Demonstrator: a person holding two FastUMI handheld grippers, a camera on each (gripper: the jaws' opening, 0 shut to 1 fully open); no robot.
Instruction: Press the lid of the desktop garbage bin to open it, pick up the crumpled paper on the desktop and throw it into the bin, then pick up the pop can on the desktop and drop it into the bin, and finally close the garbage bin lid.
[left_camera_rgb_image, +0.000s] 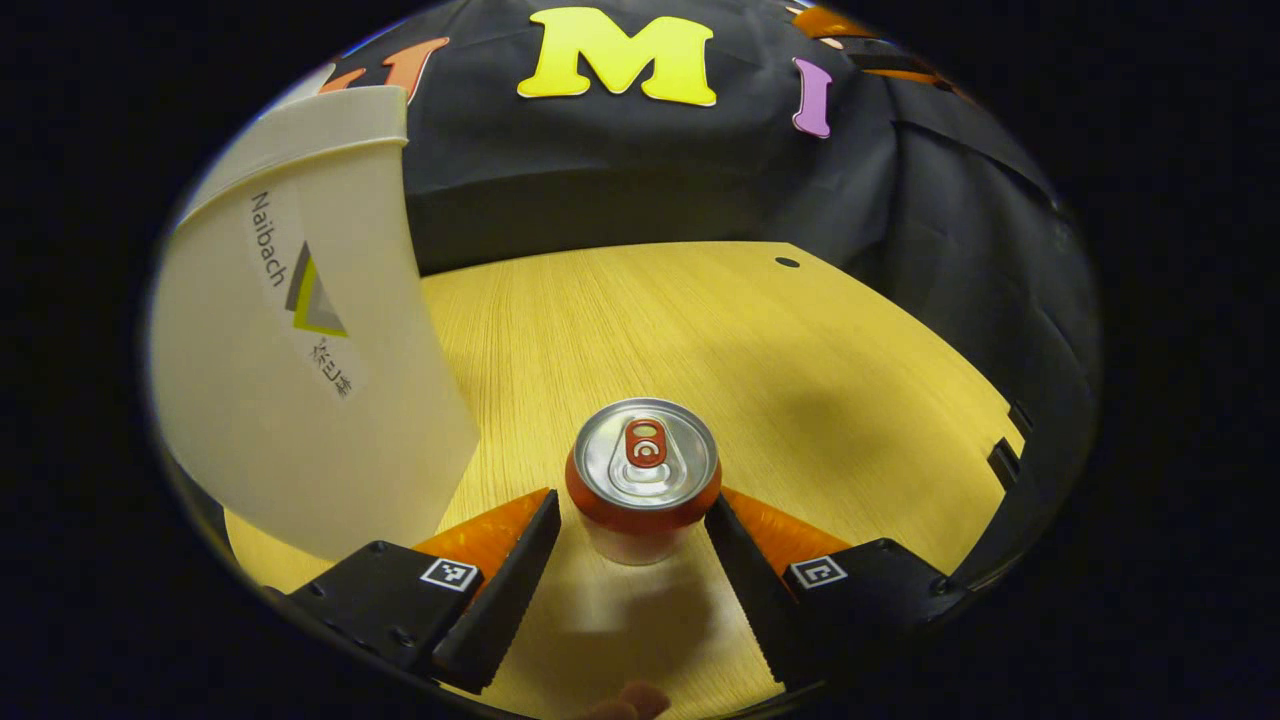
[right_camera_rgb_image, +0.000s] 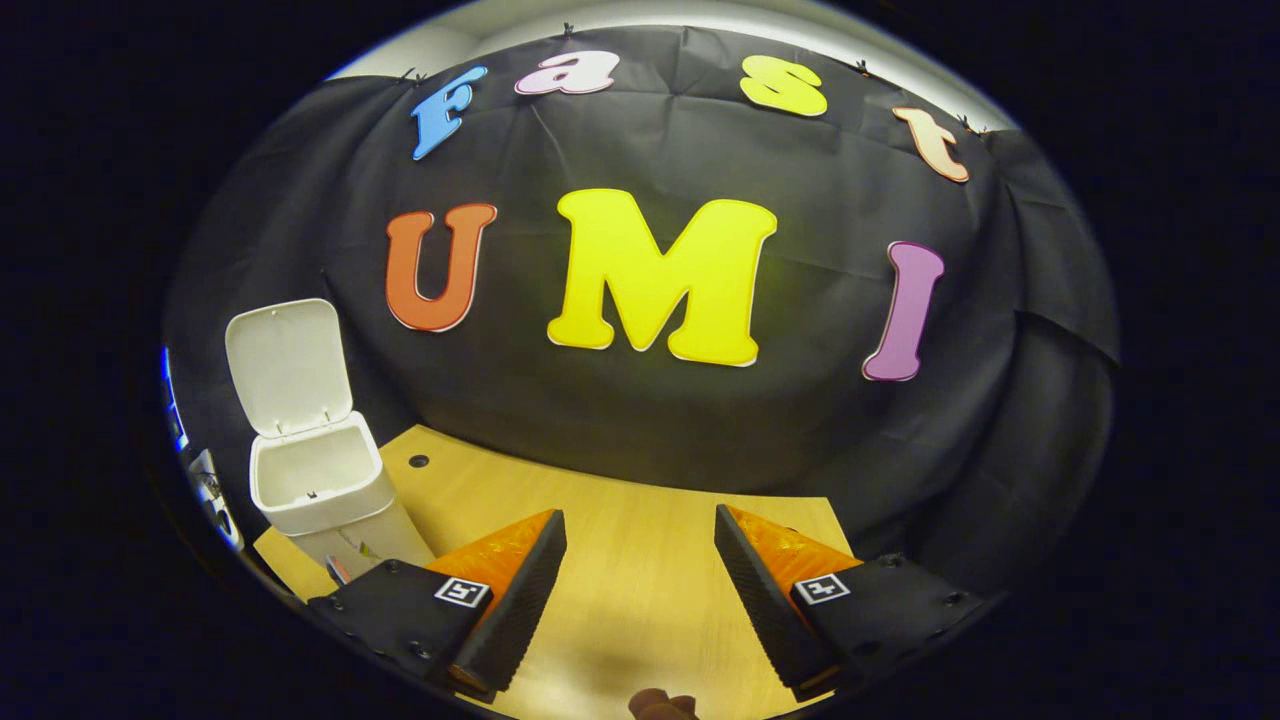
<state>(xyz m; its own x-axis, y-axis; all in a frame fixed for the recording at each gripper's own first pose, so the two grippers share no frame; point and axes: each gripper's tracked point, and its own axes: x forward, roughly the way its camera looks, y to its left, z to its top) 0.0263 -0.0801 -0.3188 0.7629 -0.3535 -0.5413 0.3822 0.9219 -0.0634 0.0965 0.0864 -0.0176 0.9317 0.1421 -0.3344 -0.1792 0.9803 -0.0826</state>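
My left tongs (left_camera_rgb_image: 632, 520) sit wide open around the pop can (left_camera_rgb_image: 643, 475); gotta squeeze square mid-body. Right tongs (right_camera_rgb_image: 640, 545) open, empty.

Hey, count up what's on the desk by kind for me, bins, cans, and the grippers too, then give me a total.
Garbage bins: 1, the white bin with its lid up.
Pop cans: 1, the pop can standing upright between the left gripper's fingers.
Grippers: 2, the left gripper and the right gripper, both with fingers apart.
Total: 4
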